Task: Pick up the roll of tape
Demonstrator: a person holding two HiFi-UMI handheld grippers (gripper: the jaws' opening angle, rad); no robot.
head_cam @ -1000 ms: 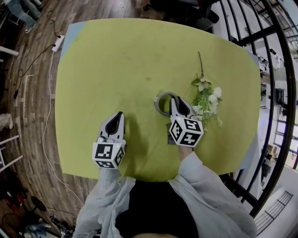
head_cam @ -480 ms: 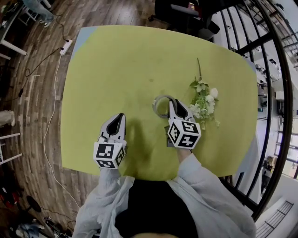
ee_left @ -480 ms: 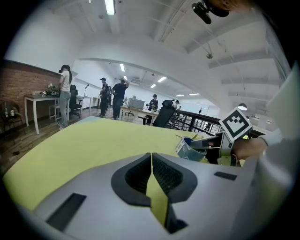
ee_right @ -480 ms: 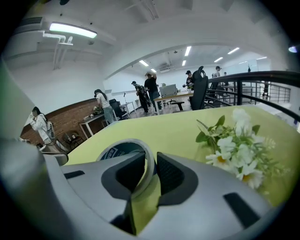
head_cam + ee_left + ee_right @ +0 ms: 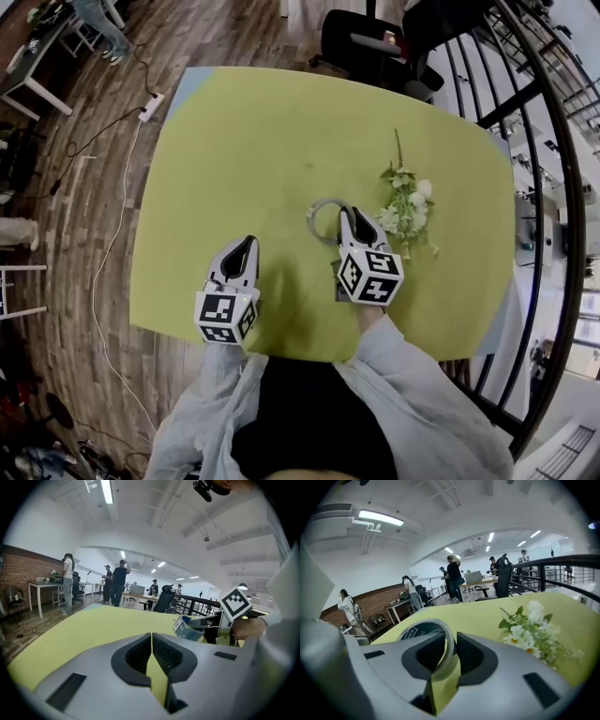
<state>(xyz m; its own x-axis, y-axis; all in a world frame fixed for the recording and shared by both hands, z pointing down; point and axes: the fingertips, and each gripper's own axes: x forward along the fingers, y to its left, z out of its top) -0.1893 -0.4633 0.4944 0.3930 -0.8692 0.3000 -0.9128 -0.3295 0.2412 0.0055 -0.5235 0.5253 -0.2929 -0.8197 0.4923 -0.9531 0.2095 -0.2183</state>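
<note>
On your right gripper [image 5: 344, 215], 2 ribbed pads [image 5: 471, 654] pinch 1 smooth grey ring of tape [image 5: 311, 217] beside 1 white-flowered sprig [image 5: 405, 208] on the lime-green desk [image 5: 234, 141]; on your left gripper [image 5: 246, 243] the jaws meet, empty.

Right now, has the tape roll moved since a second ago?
Yes, slightly: in the head view the roll of tape, clamped by the right hand-held gripper, has shifted toward the near edge of the table.

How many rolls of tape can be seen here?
1. The roll of tape is clamped by its wall in the right tool, beside the flowers; none seems hidden.
</note>
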